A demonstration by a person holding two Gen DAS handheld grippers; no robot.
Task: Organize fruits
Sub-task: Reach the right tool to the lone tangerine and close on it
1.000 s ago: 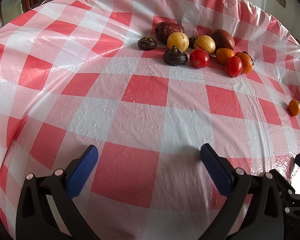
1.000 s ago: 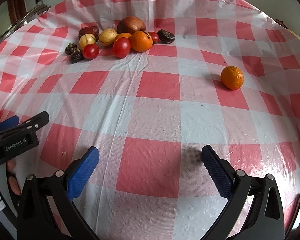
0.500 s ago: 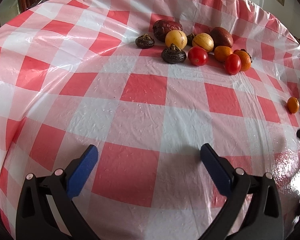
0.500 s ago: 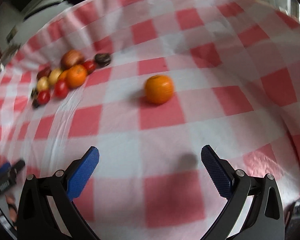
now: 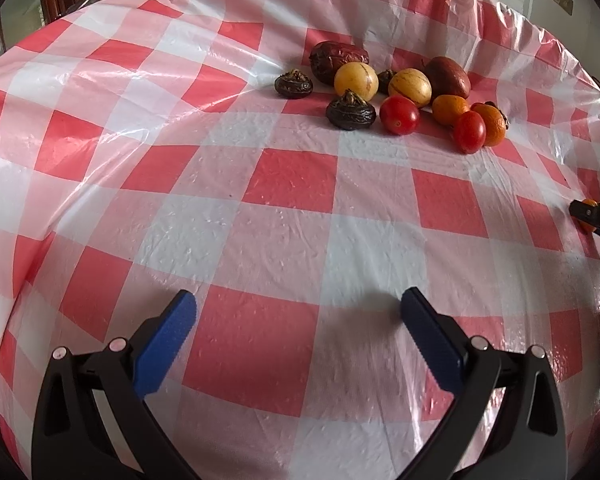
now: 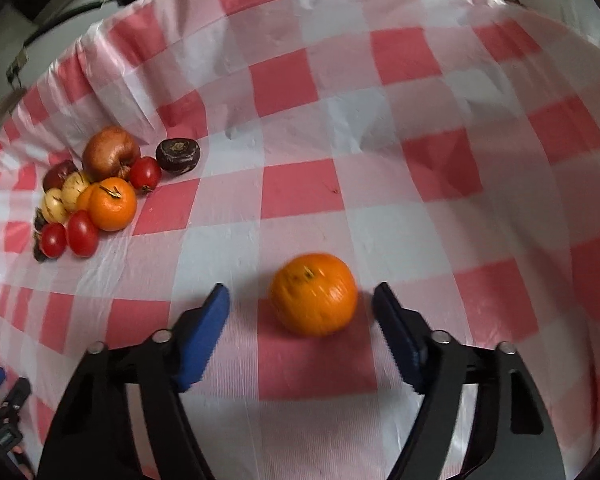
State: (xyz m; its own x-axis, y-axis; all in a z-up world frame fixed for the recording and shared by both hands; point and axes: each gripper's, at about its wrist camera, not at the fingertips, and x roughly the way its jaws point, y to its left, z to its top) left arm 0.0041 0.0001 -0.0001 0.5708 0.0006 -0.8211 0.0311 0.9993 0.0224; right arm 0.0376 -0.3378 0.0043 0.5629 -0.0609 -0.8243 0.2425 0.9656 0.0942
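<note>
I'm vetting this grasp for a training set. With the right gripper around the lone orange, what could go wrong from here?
1. The lone orange sits off-centre in the open right gripper, nearer the right-hand pad; that pad may touch first and roll it away.
2. The tablecloth is wrinkled plastic, so low fingers could snag it.
3. The picture is blurred, so the approach looks fast.

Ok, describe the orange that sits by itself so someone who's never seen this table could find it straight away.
Start at the red-and-white checked tablecloth, then find the huddle of fruit near its far edge. The lone orange lies well apart from that pile, on a red square between the fingers of the open right tool; unlike the pile's orange, no other fruit touches it.
</note>
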